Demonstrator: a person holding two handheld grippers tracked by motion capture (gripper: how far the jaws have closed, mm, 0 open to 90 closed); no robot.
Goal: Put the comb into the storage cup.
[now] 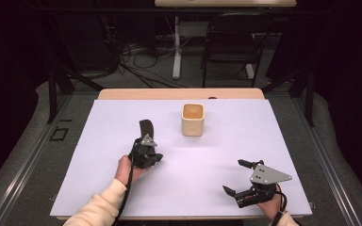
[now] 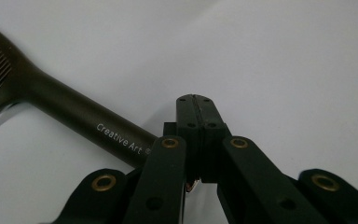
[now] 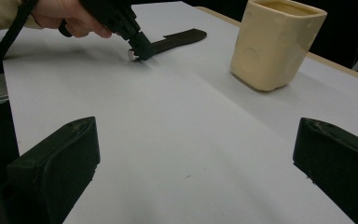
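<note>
Dark-handled brush [image 1: 145, 128] lies flat on the white bench [image 1: 122, 117], left of the cream cup [image 1: 192, 119]. Left hand-held gripper [image 2: 195, 100] is clamped together at its handle end; right hand-held gripper [image 1: 238, 176] rests with jaws wide apart.

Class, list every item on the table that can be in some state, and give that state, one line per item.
Left tongs: shut, clamped on the end of the dark brush.
Dark brush: lying flat on the white mat, gripped at its handle end.
Right tongs: open, holding nothing.
Cream cup: upright, standing apart from both tongs.

"Creative Art" in white lettering along the dark handle [image 2: 84, 122]
</note>
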